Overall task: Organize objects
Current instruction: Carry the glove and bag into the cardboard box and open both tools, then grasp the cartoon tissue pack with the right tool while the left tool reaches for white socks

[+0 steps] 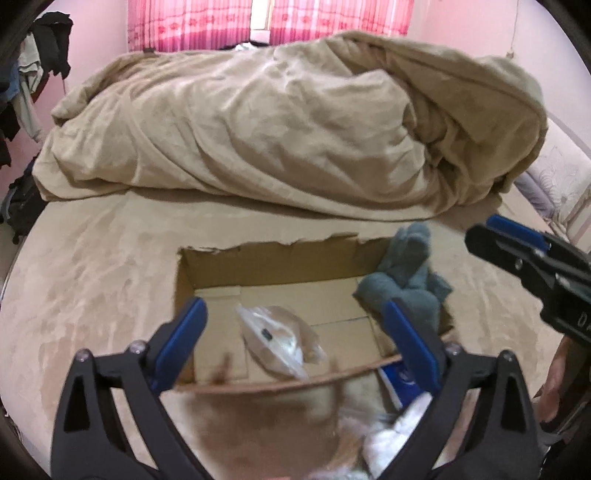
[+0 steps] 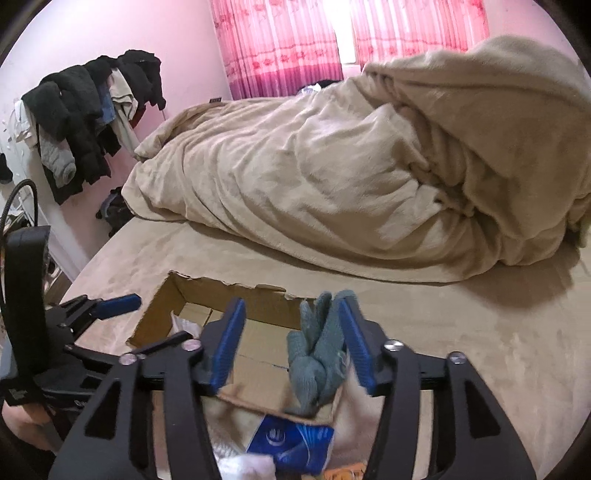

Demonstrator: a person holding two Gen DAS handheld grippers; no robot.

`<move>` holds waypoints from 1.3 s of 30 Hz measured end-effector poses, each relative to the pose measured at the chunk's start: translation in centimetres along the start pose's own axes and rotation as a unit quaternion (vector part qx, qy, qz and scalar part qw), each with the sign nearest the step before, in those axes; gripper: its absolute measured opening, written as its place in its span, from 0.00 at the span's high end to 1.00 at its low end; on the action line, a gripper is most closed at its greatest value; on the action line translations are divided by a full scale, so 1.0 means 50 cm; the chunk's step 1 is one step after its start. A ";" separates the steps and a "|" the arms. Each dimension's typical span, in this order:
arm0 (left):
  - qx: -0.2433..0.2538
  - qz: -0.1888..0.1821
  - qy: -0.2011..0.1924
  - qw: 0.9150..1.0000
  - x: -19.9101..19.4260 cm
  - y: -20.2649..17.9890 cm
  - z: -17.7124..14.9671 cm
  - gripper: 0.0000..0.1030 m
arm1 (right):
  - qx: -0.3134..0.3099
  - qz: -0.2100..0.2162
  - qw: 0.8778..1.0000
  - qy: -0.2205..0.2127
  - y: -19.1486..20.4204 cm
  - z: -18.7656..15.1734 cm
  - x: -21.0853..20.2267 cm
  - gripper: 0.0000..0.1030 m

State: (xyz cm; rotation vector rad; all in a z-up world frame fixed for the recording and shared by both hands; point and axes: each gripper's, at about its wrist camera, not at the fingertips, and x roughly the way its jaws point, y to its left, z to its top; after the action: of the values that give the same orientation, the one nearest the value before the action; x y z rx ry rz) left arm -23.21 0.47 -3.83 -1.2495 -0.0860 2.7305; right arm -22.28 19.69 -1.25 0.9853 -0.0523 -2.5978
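An open cardboard box [image 1: 280, 258] lies on the bed; it also shows in the right wrist view [image 2: 207, 291]. A clear plastic bag [image 1: 280, 339] lies inside it. A grey-green knit glove [image 1: 402, 273] hangs over the box's right corner, and in the right wrist view the glove [image 2: 317, 354] sits between my right gripper's fingers without being clamped. My left gripper [image 1: 295, 343] is open above the box, with nothing in it. My right gripper [image 2: 291, 347] is open. A blue packet [image 2: 291, 439] and a white cloth [image 1: 391, 435] lie in front of the box.
A heaped beige blanket [image 1: 288, 122] covers the far half of the bed. Dark clothes hang on a rack [image 2: 85, 110] by the pink wall at left. Pink curtains [image 1: 266, 22] hang behind. A pillow [image 1: 557, 181] lies at the right edge.
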 end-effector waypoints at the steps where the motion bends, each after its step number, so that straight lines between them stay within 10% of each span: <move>1: 0.000 -0.002 -0.003 1.000 -0.015 -0.003 -0.004 0.02 | 0.001 -0.001 1.000 -0.002 0.001 -0.004 -0.016 0.35; 22: 0.005 0.004 0.048 0.999 -0.146 -0.063 -0.242 0.01 | 0.036 -0.047 0.998 0.028 -0.063 -0.231 -0.195 0.35; 39: 0.027 -0.011 0.086 0.996 -0.041 -0.150 -0.277 0.01 | 0.012 -0.024 0.997 0.078 -0.073 -0.324 -0.075 0.32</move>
State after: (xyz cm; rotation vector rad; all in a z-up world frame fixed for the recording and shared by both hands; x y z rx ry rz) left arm -10.63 7.51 -10.54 -1.4527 -0.0082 2.5754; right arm -10.34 25.89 -11.71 1.2097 -0.0203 -2.5579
